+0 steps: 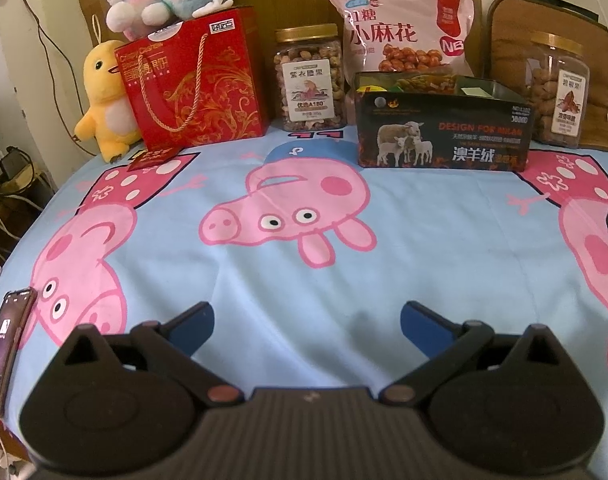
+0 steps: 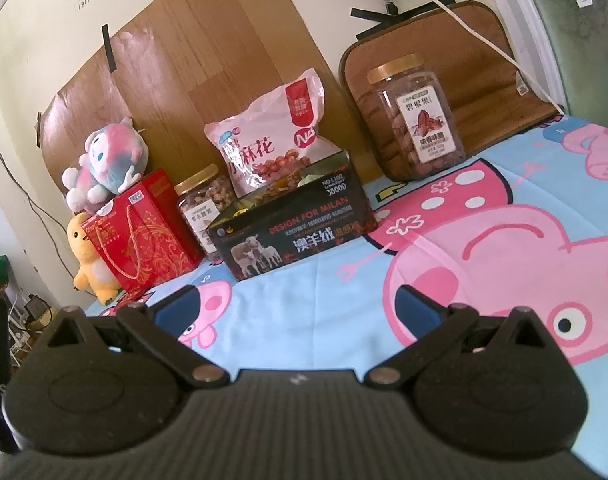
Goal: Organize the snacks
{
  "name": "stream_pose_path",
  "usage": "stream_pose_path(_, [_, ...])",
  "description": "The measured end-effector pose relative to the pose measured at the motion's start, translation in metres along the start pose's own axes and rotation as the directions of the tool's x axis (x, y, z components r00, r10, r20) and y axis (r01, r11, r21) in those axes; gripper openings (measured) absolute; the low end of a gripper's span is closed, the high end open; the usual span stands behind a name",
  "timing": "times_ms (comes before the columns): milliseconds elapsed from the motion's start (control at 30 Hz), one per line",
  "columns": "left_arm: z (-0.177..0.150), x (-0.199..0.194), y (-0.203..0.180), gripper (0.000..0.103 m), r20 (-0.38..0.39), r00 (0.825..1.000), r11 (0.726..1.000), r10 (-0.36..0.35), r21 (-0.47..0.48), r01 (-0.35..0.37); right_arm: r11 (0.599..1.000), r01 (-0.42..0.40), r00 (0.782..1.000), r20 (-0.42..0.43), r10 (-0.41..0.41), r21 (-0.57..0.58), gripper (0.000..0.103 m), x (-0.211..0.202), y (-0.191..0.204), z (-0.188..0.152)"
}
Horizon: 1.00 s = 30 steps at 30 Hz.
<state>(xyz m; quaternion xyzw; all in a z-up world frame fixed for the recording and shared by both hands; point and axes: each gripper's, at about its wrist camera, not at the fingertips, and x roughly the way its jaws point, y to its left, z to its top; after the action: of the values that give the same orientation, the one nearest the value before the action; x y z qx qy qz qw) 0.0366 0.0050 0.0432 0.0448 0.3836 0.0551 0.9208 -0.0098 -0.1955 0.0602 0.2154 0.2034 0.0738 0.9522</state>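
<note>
Left gripper (image 1: 307, 322) and right gripper (image 2: 298, 306): both spread wide, empty, above the bed (image 1: 424, 248). Snacks line the far edge: jar (image 1: 311, 78), bag (image 1: 400, 26), open box (image 1: 442, 132). Risk: a careless reach may topple the leaning bag.

Glossy plastic snack bag (image 1: 400, 28), matt cotton-like bedsheet (image 1: 424, 248)
</note>
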Motion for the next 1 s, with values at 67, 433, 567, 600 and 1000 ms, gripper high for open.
stream_pose_path(67, [-0.0001,0.0003,0.0010,0.103,-0.002,1.000,1.000,-0.003,-0.003,0.003,1.000,-0.001,1.000,-0.002,0.001,0.001,0.103,-0.0002,0.0003,0.0000])
stream_pose_path(433, [-0.0015,0.0013,0.0022,0.103,-0.009,1.000,1.000,-0.005,-0.005,0.005,1.000,-0.001,1.000,-0.003,0.001,0.004,0.103,-0.0003,-0.0007,0.0005])
stream_pose_path(567, [-0.0013,0.0030,0.0026,0.103,-0.011,1.000,1.000,-0.004,-0.004,0.004,1.000,-0.001,1.000,-0.004,0.001,0.003,0.103,-0.0004,-0.0008,0.0005])
stream_pose_path(600, [-0.0014,0.0031,0.0025,0.103,-0.011,1.000,1.000,-0.003,-0.004,0.003,1.000,-0.001,1.000,-0.005,0.001,0.004,0.103,-0.0004,-0.0009,0.0003])
stream_pose_path(1000, [-0.0019,0.0045,0.0033,0.103,-0.012,1.000,1.000,0.001,-0.004,-0.001,1.000,0.000,1.000,-0.007,0.000,0.011,0.103,-0.0016,-0.0014,-0.0011])
